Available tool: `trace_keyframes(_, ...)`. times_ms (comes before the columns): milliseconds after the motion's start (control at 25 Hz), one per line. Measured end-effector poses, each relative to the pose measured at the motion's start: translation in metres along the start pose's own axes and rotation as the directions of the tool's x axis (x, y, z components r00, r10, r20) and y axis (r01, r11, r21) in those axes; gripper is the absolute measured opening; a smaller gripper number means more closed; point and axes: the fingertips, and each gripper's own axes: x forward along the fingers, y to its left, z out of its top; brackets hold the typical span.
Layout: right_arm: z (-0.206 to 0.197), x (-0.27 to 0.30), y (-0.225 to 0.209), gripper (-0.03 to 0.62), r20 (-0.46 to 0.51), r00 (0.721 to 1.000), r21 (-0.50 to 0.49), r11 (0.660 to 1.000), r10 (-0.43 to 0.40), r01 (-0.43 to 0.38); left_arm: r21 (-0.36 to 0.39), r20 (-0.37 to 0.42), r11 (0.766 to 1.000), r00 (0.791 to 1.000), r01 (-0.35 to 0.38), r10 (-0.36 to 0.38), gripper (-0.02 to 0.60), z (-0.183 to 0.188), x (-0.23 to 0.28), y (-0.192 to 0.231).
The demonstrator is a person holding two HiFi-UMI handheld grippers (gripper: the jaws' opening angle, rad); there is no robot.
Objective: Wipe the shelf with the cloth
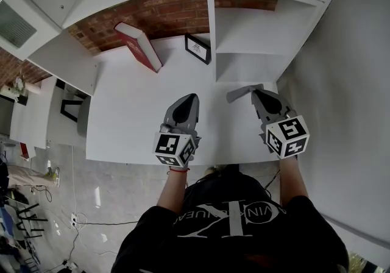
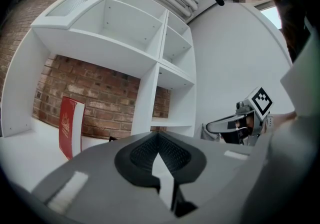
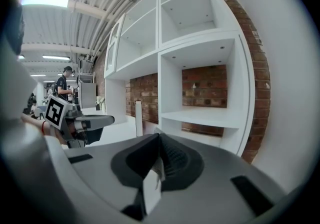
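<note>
— Cloth (image 1: 234,94), how much shows?
— Head view: just a grey corner past the tip of my right gripper (image 1: 255,91). Right gripper view: my pressed jaws cover nearly all of it.
— Book (image 1: 139,46), frame (image 1: 198,48)?
— Print on both is too small to read.
— Shelf (image 1: 268,28)?
— Top compartments are cut by the edge. Far-off person (image 3: 62,87): too small for detail.

The right gripper (image 3: 159,160) has its jaws closed, a pale scrap of cloth (image 3: 157,172) pinched between them; beyond stands the white shelf (image 3: 200,116), brick showing at the back of its compartments; the left gripper (image 3: 107,119) hovers over the desk (image 3: 117,135), well apart from the shelf.
</note>
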Motion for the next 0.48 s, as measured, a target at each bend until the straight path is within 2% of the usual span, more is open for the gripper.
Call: trace_keyframes(480,0.009,-0.014,0.001,0.018,0.034,0.999,-0.001,1.000,-0.011,0.011,0.051,0.003,0.998,0.999,-0.040,0.040,0.009,0.005,-0.015,0.009)
